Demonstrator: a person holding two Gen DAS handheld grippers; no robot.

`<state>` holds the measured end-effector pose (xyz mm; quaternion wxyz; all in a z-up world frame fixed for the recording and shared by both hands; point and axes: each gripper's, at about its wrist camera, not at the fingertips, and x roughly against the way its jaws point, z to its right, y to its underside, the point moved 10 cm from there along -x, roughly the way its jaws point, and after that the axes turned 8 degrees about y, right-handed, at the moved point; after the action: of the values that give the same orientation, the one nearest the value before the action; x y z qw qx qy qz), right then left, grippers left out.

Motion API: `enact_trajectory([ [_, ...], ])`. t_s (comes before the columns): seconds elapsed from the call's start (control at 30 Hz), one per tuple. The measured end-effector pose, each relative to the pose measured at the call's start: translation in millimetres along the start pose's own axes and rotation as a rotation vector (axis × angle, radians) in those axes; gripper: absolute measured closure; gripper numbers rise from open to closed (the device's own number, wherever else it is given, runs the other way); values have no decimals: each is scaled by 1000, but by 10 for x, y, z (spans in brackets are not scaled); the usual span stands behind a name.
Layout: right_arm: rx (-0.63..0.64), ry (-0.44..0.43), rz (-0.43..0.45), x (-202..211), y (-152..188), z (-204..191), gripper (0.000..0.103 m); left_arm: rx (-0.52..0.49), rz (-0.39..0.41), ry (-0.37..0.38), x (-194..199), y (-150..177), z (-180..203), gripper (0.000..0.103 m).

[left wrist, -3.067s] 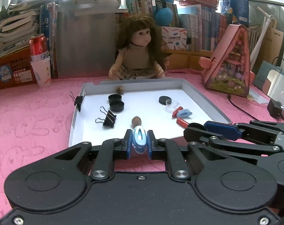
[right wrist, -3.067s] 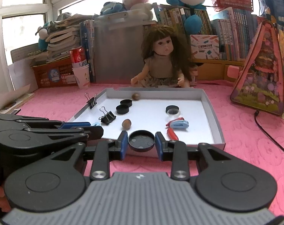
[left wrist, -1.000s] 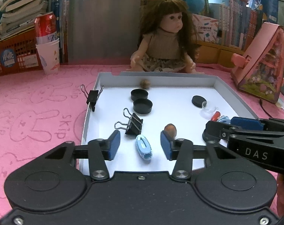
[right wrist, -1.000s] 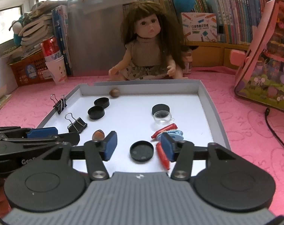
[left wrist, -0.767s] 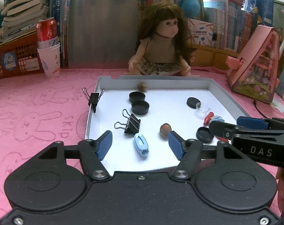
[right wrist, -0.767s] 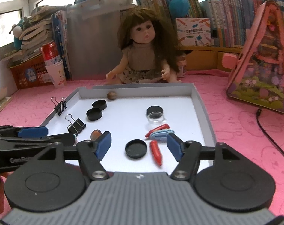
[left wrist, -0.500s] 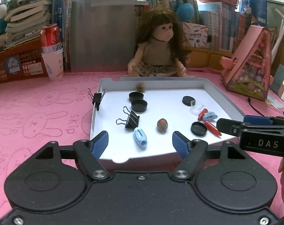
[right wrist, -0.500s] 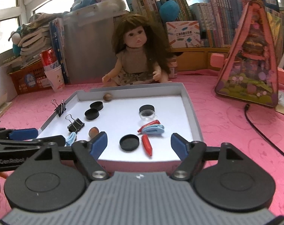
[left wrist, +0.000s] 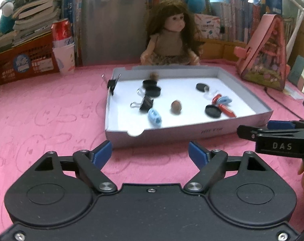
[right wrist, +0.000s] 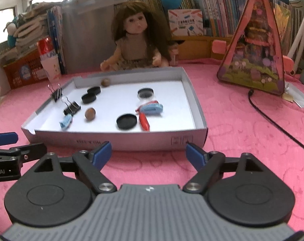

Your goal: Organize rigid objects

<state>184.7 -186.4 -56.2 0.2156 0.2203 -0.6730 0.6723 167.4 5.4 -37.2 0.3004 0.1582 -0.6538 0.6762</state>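
Observation:
A shallow grey tray [left wrist: 192, 133] [right wrist: 120, 139] on the pink cloth holds small objects: a blue hair clip [left wrist: 154, 117] [right wrist: 65, 121], a black lid [left wrist: 212, 111] [right wrist: 126, 121], a nut [left wrist: 176, 106] [right wrist: 90, 113], a binder clip [left wrist: 146, 104] [right wrist: 72, 107], a red clip [left wrist: 226, 109] [right wrist: 144, 122] and more black lids [left wrist: 152, 88] [right wrist: 91, 94]. My left gripper [left wrist: 150, 153] is open and empty, in front of the tray. My right gripper [right wrist: 149, 152] is open and empty, also before the tray's near wall.
A doll [left wrist: 172, 40] [right wrist: 135, 42] sits behind the tray. A pink triangular toy house [left wrist: 263, 54] [right wrist: 256, 46] stands to the right with a black cable [right wrist: 276, 124]. A red can in a paper cup [left wrist: 62, 46] and an orange basket [left wrist: 21, 62] stand at the left.
Both grippers let go, the left of the blue hair clip and the right of the black lid, which now lie in the tray. Both opened wide and drew back out of the tray.

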Motion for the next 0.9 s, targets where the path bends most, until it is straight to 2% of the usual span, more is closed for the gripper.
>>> enact_trajectory([
  [0.2, 16, 27, -20, -82, 56, -10, 10, 31, -19, -48, -69, 126, -183, 21],
  [0.37, 17, 51, -42, -188, 41, -17, 7, 38, -10, -97, -125, 99, -391, 20],
  [0.57, 18, 60, -48, -261, 30, -44, 1, 56, -21, -121, -179, 94, -648, 18],
  [0.9, 73, 91, -63, -286, 49, -108, 0, 75, -13, -94, -195, 141, -687, 9],
])
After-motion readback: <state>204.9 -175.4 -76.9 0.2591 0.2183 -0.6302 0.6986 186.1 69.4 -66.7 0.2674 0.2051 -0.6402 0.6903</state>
